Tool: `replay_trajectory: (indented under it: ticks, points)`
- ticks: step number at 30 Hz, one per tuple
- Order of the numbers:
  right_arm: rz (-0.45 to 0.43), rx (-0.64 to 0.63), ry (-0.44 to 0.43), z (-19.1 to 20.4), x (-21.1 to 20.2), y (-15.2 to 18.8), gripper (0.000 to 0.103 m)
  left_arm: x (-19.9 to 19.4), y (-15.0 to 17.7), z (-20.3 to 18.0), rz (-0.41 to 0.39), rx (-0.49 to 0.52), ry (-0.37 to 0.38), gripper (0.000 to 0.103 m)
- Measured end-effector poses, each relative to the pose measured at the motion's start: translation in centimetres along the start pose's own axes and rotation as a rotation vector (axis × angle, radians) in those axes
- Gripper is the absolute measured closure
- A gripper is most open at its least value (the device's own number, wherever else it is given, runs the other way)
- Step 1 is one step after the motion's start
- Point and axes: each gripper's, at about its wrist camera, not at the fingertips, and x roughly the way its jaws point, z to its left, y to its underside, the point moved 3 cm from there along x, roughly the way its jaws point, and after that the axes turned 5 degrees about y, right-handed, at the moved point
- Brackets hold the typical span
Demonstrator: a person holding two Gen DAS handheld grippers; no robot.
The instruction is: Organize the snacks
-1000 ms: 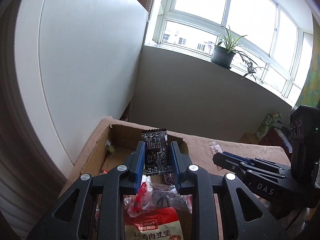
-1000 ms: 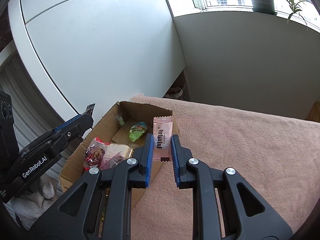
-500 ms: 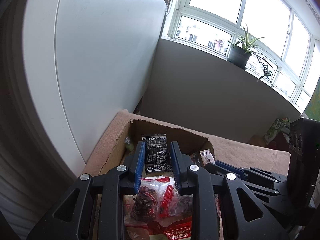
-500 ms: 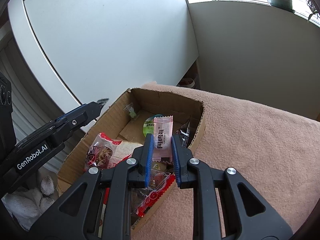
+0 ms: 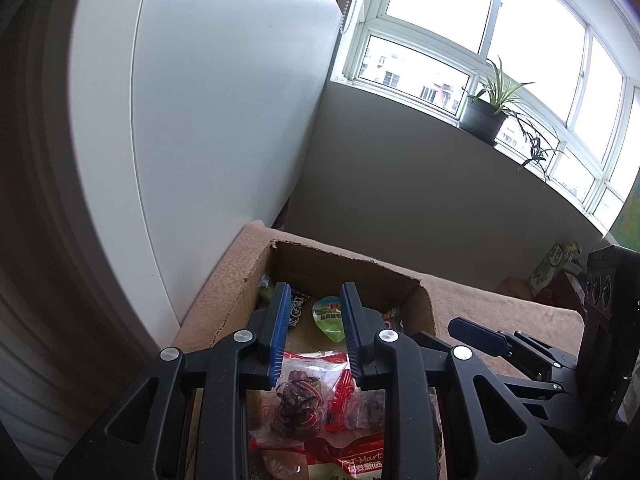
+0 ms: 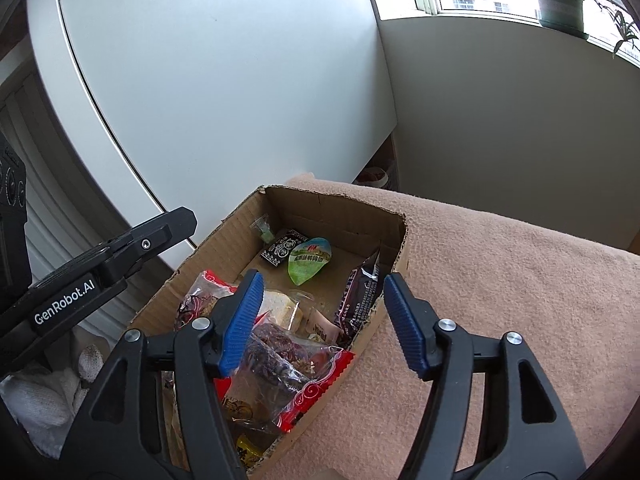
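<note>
Your cardboard box (image 6: 280,216) of snacks sits on the fuzzy pink blanket (image 6: 500,280) covering the surface, its long axis running away from you. Inside lie a glossy green leaf-shaped packet (image 6: 310,260), a small black sachet (image 6: 282,249) and crinkly clear bags with red trim (image 6: 288,364), partly hidden. Your right tool (image 6: 320,314) is opening, nothing between its ribbed blue pads. Your left tool (image 5: 314,330) stands slightly apart, empty.

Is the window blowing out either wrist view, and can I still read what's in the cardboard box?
Left wrist view: window panes blown out white, wall lines bowed by the fisheye, brown cardboard box interior dim but sharp. Right wrist view: only a corner of window glare; green teardrop snack pouch and black patterned packet evenly lit and legible.
</note>
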Motion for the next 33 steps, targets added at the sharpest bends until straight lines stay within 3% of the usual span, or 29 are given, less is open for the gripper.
replay_trajectory:
  ticks: [3, 6, 8, 9, 16, 24, 28, 33]
  points:
    - [-0.009, -0.026, 0.021, 0.1, -0.6, 0.3, 0.023, -0.1, 0.1, -0.1, -0.002, 0.009, -0.006, 0.072]
    - [-0.019, -0.058, 0.042, 0.2, -1.3, 0.6, 0.021, -0.4, 0.1, -0.3, -0.017, 0.023, -0.02, 0.072]
    - [-0.025, -0.077, 0.052, 0.2, -1.7, 0.7, 0.017, -0.8, 0.0, -0.4, -0.029, 0.024, -0.022, 0.052]
    - [-0.029, -0.083, 0.057, 0.2, -1.9, 0.8, 0.014, -1.0, 0.0, -0.4, -0.038, 0.027, -0.028, 0.047]
    - [-0.029, -0.101, 0.085, -0.6, -3.0, 1.6, 0.013, -1.5, 0.5, -1.4, -0.049, 0.064, -0.05, 0.035]
    - [-0.059, -0.092, 0.125, -3.0, -6.5, 3.0, 0.013, -2.9, 2.9, -3.0, -0.043, 0.101, -0.073, 0.034]
    - [-0.075, -0.103, 0.146, -3.8, -8.4, 4.3, 0.013, -4.3, 4.2, -4.2, -0.057, 0.112, -0.087, 0.026]
    - [-0.096, -0.11, 0.171, -4.8, -10.4, 5.6, 0.013, -5.9, 5.8, -6.3, -0.083, 0.129, -0.086, 0.025]
